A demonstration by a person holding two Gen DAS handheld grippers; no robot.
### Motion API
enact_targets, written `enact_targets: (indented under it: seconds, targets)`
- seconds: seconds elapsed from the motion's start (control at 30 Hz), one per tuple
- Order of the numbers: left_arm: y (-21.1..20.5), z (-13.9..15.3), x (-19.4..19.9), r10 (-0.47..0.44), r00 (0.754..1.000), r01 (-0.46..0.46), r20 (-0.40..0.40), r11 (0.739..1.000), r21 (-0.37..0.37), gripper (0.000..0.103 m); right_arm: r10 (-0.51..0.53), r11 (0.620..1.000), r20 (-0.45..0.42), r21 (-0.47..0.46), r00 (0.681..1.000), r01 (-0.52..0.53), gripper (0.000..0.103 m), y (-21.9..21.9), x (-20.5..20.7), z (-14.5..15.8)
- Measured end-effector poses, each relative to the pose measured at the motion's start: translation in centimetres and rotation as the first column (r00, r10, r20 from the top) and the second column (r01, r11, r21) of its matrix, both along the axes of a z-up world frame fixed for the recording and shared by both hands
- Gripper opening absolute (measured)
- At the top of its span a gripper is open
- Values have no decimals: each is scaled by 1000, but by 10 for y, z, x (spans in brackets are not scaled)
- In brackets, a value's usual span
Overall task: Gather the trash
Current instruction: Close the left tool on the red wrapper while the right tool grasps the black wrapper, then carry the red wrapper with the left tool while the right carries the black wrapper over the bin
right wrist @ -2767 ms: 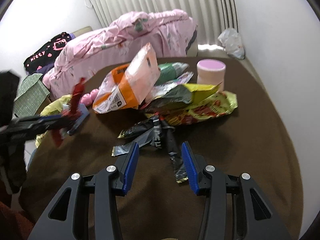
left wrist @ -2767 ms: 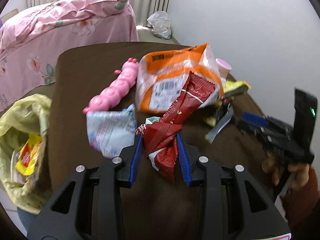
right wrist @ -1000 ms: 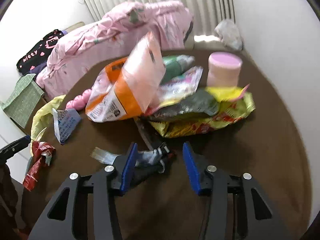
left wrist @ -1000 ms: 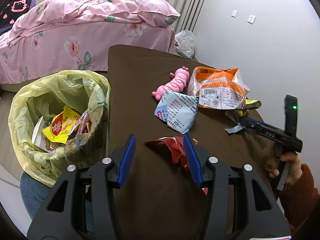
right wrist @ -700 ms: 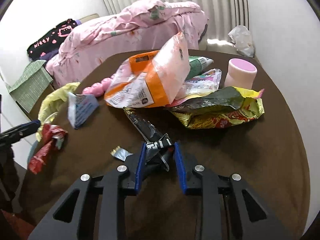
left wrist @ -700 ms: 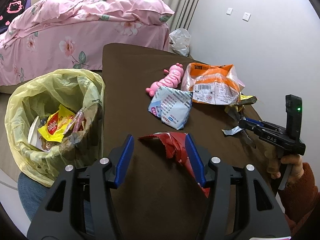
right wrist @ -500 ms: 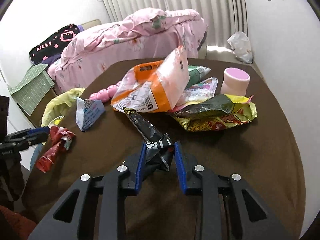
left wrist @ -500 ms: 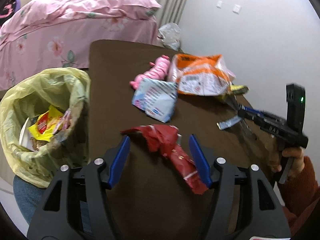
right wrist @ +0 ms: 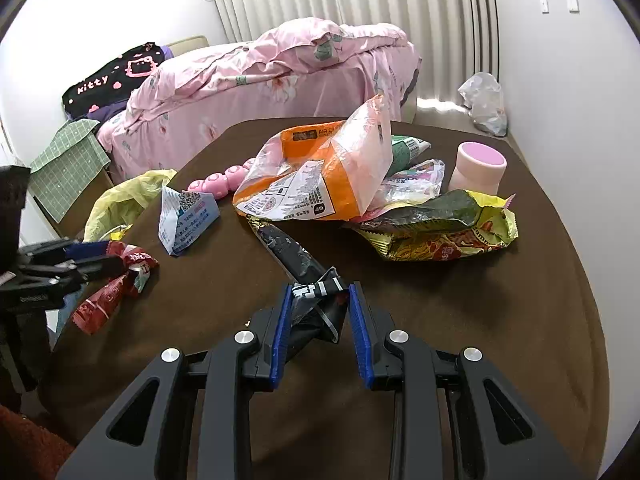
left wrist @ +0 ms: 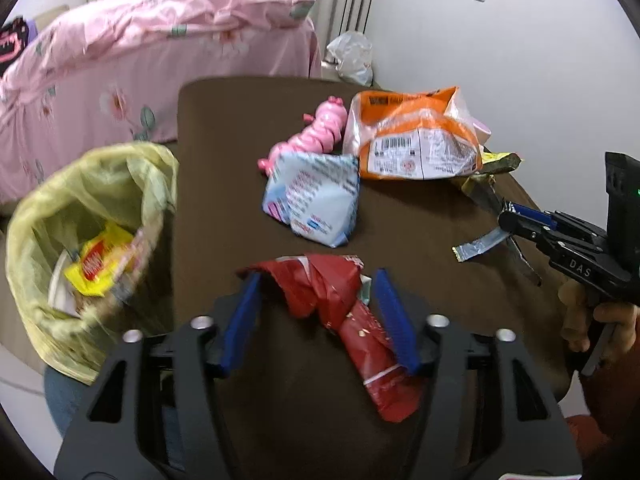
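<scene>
My left gripper (left wrist: pixel 316 316): black frame, triangular cut-outs, blue ribbed pads, four silver screws. My right gripper (right wrist: pixel 318 326): same build; "DAS" lettering on side, green light on black rear block. My right sleeve (left wrist: pixel 600 436): rust-red knit.

Counting it off: two grippers, the left gripper (left wrist: pixel 318 316) and the right gripper (right wrist: pixel 320 328). One yellow trash bag (left wrist: pixel 96 184). One pink caterpillar toy (left wrist: pixel 316 134), one pink cup (right wrist: pixel 478 168). Wrappers: one red wrapper (left wrist: pixel 344 312), one black wrapper (right wrist: pixel 308 280), one blue-white packet (left wrist: pixel 316 200), one orange bag (right wrist: pixel 320 176), one yellow-green bag (right wrist: pixel 444 228).
</scene>
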State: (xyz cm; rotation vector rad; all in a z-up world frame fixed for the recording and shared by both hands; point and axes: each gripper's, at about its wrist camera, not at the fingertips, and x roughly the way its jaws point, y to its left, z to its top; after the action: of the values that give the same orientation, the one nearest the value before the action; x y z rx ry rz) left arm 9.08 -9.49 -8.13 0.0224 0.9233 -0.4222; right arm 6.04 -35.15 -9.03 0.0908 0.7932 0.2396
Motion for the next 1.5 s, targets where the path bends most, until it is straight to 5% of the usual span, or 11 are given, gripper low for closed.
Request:
enact_targets:
  seconds: [0.1, 0.23, 0.53, 0.9, 1.17, 1.5]
  targets:
    - [2, -1, 2, 12, 1000, -13, -19, 999, -52, 32, 2, 1000, 14, -6, 1000, -2, 27, 2, -2, 6]
    - [3, 7, -3, 10, 1000, -10, 11, 997, -71, 27, 6, 1000, 43, -9, 999, -5, 27, 6, -6, 17]
    - [35, 50, -20, 85, 986, -69, 142, 991, -110, 27, 79, 996, 160, -59, 984, -70, 27, 42, -10, 66]
    - [107, 96, -37, 290, 908, -261, 301, 956, -135, 28, 184, 983, 270, -32, 945, -182, 27, 118, 15, 123]
    - [155, 95, -30, 430, 853, -398, 295, 903, -163, 28, 299, 954, 278, -66, 913, -293, 27, 192, 42, 139]
    - [184, 85, -30, 502, 821, -473, 272, 865, -166, 28, 386, 923, 275, -113, 880, -369, 27, 241, 52, 139]
